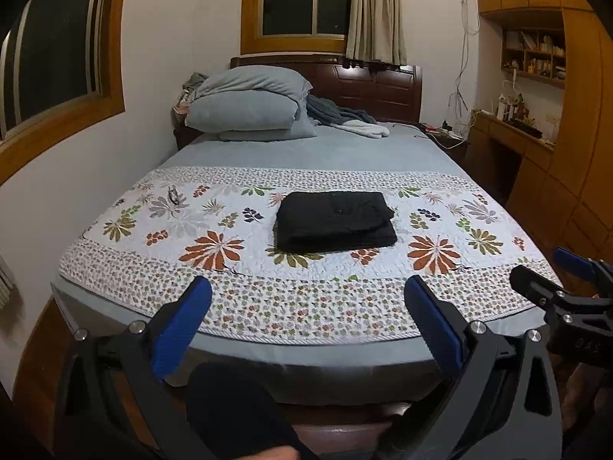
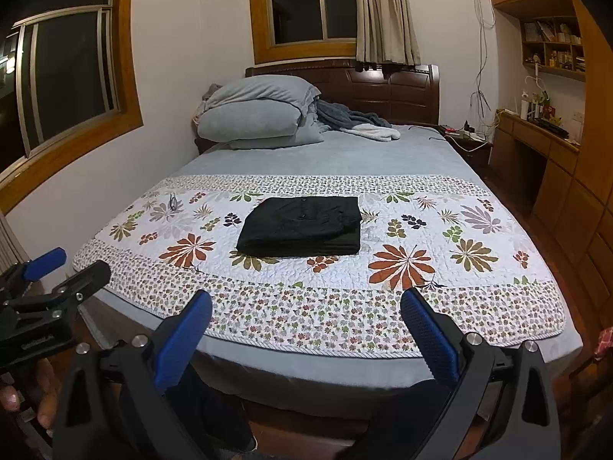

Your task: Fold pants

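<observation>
Both cameras sit at the foot of the bed, held back from its edge and looking along their own jaws toward the headboard at 12 o'clock. The left view catches the right gripper at its 3 o'clock; the right view catches the left gripper at its 9 o'clock. Both share the floral quilt, the folded pants mid-bed and the far window.

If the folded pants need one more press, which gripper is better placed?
Neither clearly. The left gripper and right gripper both hang open at the bed's foot, away from the black pants; the left looks slightly more centred.
</observation>
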`<state>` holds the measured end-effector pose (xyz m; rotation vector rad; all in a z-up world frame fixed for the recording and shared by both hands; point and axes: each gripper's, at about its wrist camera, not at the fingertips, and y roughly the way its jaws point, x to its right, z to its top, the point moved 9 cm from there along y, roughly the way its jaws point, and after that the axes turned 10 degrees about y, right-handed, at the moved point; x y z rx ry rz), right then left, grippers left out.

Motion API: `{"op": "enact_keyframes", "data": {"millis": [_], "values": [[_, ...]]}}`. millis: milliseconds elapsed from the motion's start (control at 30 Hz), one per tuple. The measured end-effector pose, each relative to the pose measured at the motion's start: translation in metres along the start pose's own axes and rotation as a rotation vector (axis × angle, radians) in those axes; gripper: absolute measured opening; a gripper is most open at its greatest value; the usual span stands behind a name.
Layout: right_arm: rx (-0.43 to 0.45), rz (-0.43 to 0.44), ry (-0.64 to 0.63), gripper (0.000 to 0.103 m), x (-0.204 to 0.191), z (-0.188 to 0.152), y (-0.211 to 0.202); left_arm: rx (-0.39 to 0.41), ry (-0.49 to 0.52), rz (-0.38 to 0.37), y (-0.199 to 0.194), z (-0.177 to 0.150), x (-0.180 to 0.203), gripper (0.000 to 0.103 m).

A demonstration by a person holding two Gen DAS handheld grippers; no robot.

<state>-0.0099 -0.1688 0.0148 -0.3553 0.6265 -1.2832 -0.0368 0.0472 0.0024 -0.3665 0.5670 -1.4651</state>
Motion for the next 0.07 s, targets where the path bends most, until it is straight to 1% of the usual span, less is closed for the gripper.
{"op": "enact_keyframes", "data": {"millis": [67], "values": [[0.001, -0.001, 0.0, 0.099, -0.0003, 0.0, -0.0001, -0.004, -0.002, 0.004, 0.0006, -0.0001, -0.0011, 0.1]]}}
